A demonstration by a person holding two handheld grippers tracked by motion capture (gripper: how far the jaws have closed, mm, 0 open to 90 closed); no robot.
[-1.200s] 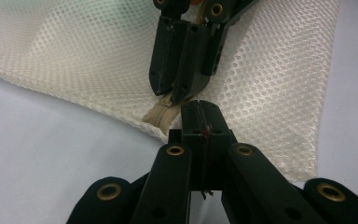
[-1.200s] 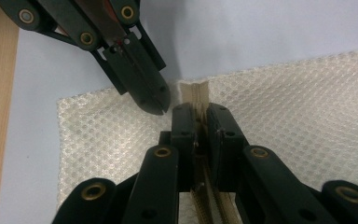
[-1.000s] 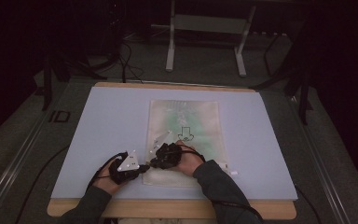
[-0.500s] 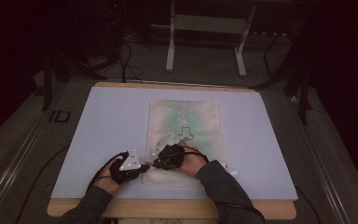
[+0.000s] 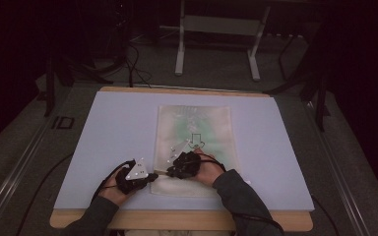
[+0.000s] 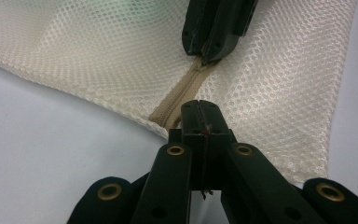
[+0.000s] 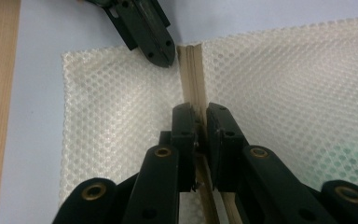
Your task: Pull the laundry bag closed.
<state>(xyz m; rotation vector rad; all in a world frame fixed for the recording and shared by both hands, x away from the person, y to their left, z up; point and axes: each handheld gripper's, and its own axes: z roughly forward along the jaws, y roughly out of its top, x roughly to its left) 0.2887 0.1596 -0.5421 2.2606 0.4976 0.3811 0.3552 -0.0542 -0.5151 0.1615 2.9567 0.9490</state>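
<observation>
On your lavender bench (image 5: 103,142), left gripper (image 6: 199,108) fingers clamp the mesh bag's (image 6: 98,51) zipper (image 6: 186,88) end; right gripper (image 7: 200,116) fingers clamp the zipper

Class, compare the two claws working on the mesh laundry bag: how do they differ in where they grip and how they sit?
The left claw pinches the very end of the beige zipper, at the edge of the mesh laundry bag; the right claw straddles the zipper farther along, over the mesh. The left claw's jaws meet flush; the right claw's jaws show zipper tape between them. Both are black, shut, and face each other along the zipper line.
</observation>
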